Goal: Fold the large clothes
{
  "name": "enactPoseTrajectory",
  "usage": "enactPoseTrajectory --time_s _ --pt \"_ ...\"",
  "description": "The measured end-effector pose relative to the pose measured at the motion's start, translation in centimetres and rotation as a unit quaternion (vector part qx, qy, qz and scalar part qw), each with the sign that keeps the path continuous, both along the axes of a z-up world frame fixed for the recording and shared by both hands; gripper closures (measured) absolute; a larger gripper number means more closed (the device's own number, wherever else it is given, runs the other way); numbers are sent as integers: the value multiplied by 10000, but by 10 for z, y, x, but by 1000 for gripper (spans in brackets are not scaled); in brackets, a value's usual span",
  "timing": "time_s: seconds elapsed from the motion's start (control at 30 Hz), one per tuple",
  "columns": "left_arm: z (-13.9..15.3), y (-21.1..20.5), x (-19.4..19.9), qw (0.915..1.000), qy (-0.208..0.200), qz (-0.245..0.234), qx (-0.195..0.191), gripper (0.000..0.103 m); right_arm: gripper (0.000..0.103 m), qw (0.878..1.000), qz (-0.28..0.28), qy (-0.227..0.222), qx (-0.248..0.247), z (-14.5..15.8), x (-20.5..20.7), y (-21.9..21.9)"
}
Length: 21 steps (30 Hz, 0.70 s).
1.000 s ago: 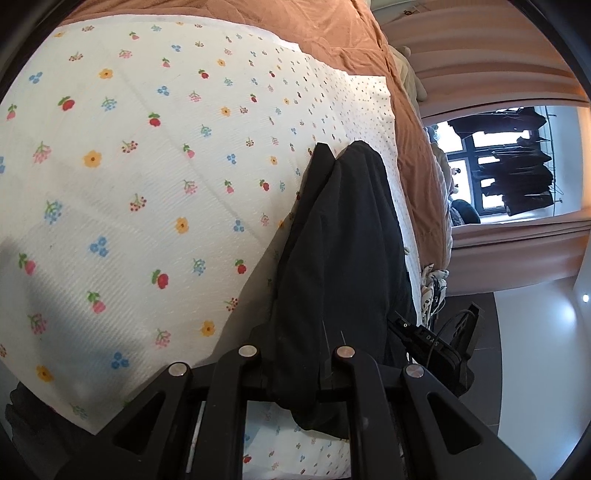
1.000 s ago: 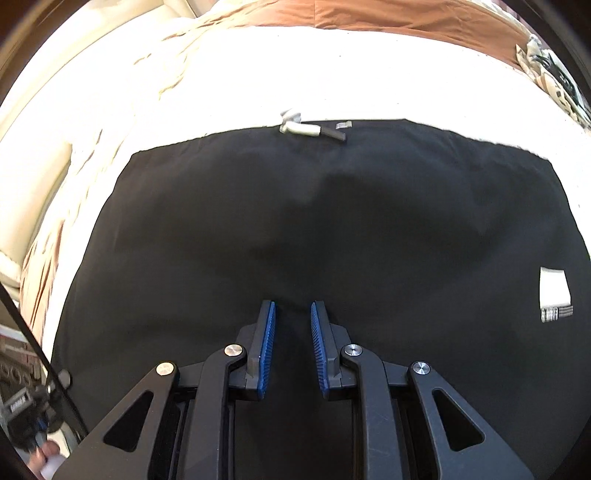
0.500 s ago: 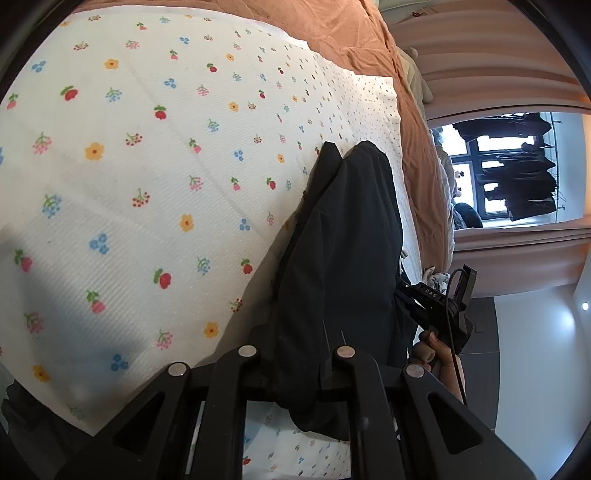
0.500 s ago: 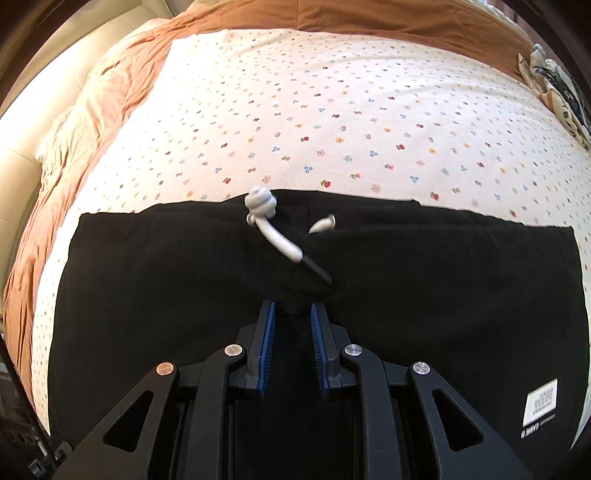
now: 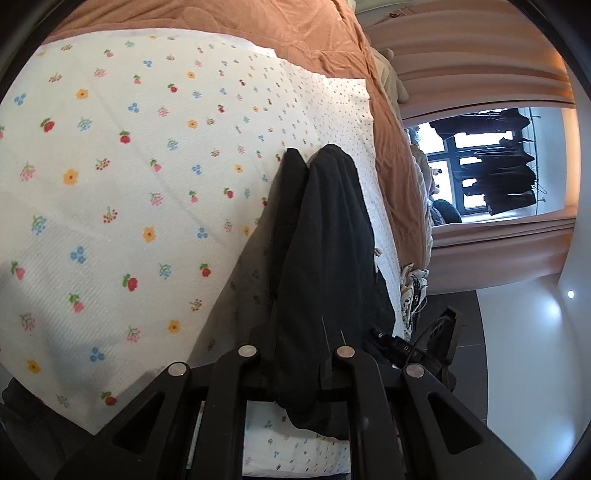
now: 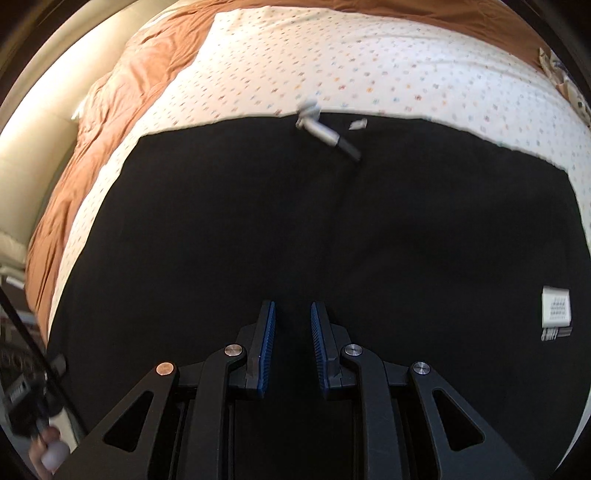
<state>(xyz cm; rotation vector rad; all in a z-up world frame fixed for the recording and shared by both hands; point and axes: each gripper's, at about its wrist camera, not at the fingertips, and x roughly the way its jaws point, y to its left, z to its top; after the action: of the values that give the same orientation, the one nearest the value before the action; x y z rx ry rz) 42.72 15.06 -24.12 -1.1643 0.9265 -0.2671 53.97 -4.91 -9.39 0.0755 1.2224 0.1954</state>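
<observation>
Pointing steeply down, right gripper [image 6: 291, 328] pinches black garment [image 6: 295, 229]; left gripper [image 5: 299, 354] clamps its edge.

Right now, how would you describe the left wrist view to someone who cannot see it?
The left tool is clamped on a bunched black garment, held over a white floral bedspread. An orange blanket and a curtained window lie beyond.
</observation>
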Motion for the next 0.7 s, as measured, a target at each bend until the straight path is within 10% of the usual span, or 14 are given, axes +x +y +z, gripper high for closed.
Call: enactPoseTrajectory --time_s 0.7 --pt "119 -68 30 9829 -1370 -1228 67 90 86 9839 -150 194 1771 -41 -98 -45"
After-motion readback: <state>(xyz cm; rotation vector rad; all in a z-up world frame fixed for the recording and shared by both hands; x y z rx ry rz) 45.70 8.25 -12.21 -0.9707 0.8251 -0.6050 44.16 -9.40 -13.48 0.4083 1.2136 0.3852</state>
